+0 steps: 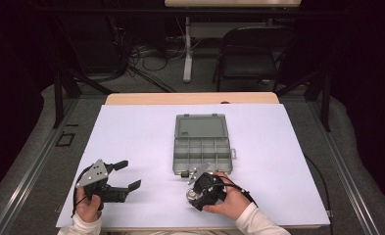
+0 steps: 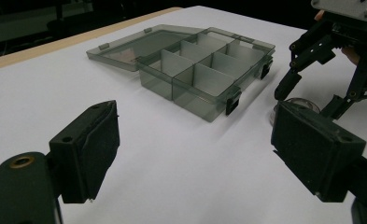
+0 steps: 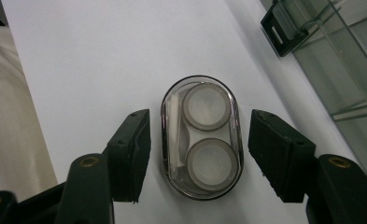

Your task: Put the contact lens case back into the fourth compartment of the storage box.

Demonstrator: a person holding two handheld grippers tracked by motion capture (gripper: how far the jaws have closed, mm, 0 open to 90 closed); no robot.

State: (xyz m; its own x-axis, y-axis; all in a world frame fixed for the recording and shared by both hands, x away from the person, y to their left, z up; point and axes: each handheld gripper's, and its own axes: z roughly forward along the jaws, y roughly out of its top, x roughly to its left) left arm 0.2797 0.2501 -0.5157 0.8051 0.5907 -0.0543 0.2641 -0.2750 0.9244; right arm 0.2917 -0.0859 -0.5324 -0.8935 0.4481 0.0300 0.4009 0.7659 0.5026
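A white sheet (image 1: 131, 137) covered the table, and in the middle of the high view sat a grey plastic organizer box (image 1: 201, 152) with its lid (image 1: 201, 126) folded open toward the top of the frame, its compartments looking empty. At the lower left, the left gripper (image 1: 124, 175) lay low over the sheet in the person's left hand (image 1: 88, 208), its jaws spread wide apart with nothing between them. At the lower centre, just below the box's near edge, the right gripper (image 1: 194, 188) pointed down in the right hand (image 1: 231, 201). In the right gripper view, a small clear oval case (image 3: 201, 136) with two round caps lay on the sheet in the middle of the frame, between the parted jaws, which stood on either side without touching it.
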